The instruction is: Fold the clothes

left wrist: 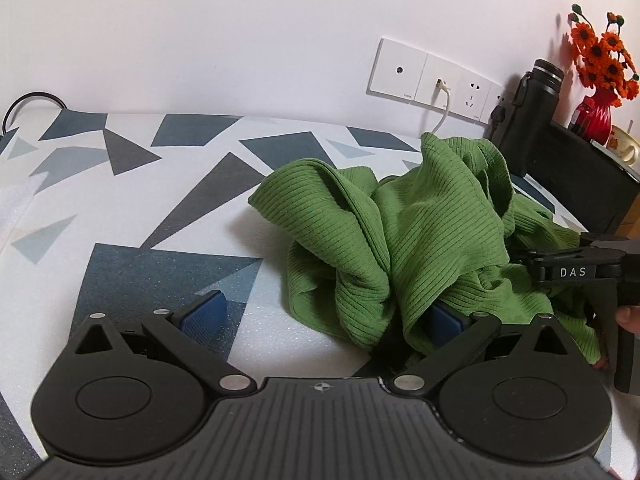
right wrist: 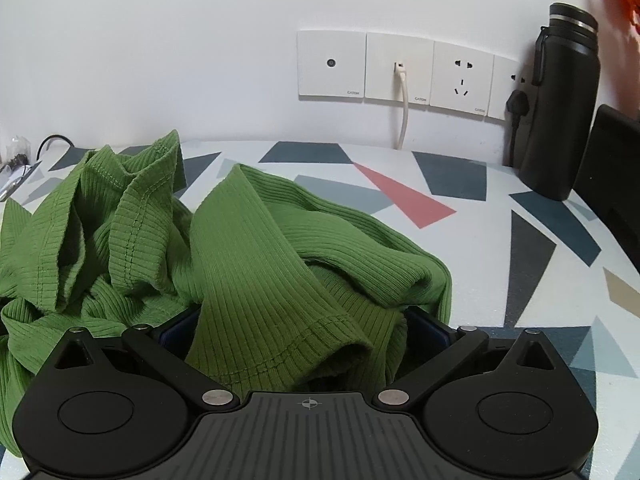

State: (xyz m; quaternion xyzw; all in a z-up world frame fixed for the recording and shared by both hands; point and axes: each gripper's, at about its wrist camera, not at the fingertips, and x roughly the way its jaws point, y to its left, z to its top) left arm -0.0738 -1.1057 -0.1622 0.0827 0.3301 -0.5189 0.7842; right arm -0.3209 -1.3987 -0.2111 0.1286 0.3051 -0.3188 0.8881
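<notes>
A crumpled green ribbed garment [left wrist: 400, 240] lies in a heap on the patterned table cover [left wrist: 160, 168]. My left gripper [left wrist: 324, 316] stands open at the heap's near left edge. Its left blue pad [left wrist: 204, 310] rests over bare cover, and cloth drapes over its right pad [left wrist: 446, 320]. The right gripper's black body [left wrist: 576, 272], held by a hand [left wrist: 628, 318], pokes into the heap from the right. In the right wrist view, my right gripper [right wrist: 300, 332] is open wide, with a hemmed fold of the garment [right wrist: 260, 264] lying between its mostly hidden fingers.
A black bottle [right wrist: 560, 112] and a black box [right wrist: 612, 168] stand at the back right by the wall sockets [right wrist: 400, 68], where a white cable [right wrist: 404, 120] is plugged in. A red vase of orange flowers [left wrist: 596, 112] and a mug [left wrist: 624, 146] sit on the box.
</notes>
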